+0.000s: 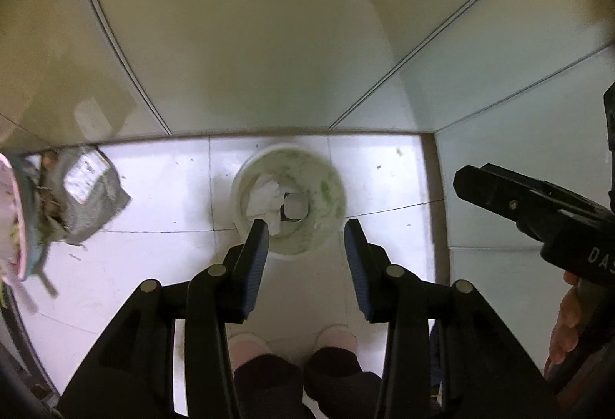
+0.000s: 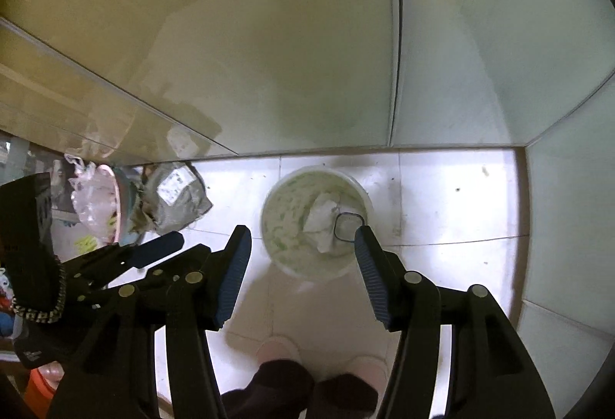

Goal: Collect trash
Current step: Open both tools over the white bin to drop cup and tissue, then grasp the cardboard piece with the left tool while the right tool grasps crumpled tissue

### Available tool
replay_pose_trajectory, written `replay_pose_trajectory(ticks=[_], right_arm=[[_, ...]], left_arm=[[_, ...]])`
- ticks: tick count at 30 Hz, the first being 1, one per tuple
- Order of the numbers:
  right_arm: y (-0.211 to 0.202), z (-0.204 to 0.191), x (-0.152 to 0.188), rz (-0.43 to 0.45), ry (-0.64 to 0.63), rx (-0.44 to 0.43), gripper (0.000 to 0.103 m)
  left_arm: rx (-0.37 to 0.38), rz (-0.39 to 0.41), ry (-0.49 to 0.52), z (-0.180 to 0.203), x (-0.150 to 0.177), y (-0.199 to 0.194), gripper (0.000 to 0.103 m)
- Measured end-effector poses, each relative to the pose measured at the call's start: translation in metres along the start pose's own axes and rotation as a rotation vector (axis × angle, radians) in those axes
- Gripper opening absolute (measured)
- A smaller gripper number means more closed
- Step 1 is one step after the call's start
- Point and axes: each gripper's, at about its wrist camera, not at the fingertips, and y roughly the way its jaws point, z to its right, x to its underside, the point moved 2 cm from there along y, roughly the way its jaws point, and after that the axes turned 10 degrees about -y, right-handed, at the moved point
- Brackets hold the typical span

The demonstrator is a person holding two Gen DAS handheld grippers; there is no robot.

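A crumpled grey bag [image 1: 90,194] is lying left on the glossy white tiles [image 1: 161,188]. The round green-stained bucket [image 1: 288,198] is holding white paper [image 1: 265,200]. The left gripper [image 1: 305,226] and right gripper [image 2: 303,234] are hanging released above it, grasping nothing.

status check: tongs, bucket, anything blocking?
Left tongs open, empty. Right tongs open, empty. White bucket on floor below both, crumpled tissue inside. Grey bag lies off to the side, path clear.
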Motion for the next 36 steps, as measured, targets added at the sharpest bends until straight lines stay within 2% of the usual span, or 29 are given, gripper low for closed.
replay_pose_trajectory(ticks=[7, 10, 14, 16, 24, 28, 31, 34, 36], right_arm=[[-0.125, -0.033, -0.022, 0.055, -0.001, 0.02, 0.052], [-0.178, -0.046, -0.032, 0.086, -0.008, 0.05, 0.052], [-0.241, -0.059, -0.044, 0.132, 0.018, 0.047, 0.052], [-0.276, -0.065, -0.048, 0.171, 0.031, 0.051, 0.052], [-0.385, -0.095, -0.058, 0.349, 0.04, 0.137, 0.052], [-0.433, -0.111, -0.06, 0.46, 0.036, 0.209, 0.053], [-0.455, -0.123, -0.062, 0.536, 0.018, 0.273, 0.058], [-0.473, -0.134, -0.069, 0.584, -0.013, 0.317, 0.062], [-0.477, -0.138, -0.076, 0.606, -0.027, 0.333, 0.071]], left_arm=[[0.002, 0.053, 0.022, 0.043, -0.012, -0.134, 0.039], [-0.005, 0.09, 0.038, 0.062, -0.02, -0.19, 0.039], [0.005, 0.149, 0.057, 0.084, -0.031, -0.266, 0.039], [0.009, 0.191, 0.073, 0.093, -0.035, -0.305, 0.039], [0.044, 0.333, 0.15, 0.104, -0.046, -0.417, 0.039], [0.05, 0.435, 0.21, 0.111, -0.047, -0.472, 0.049], [0.063, 0.499, 0.231, 0.112, -0.048, -0.5, 0.054], [0.08, 0.548, 0.23, 0.114, -0.053, -0.523, 0.065], [0.082, 0.578, 0.226, 0.116, -0.057, -0.538, 0.076]])
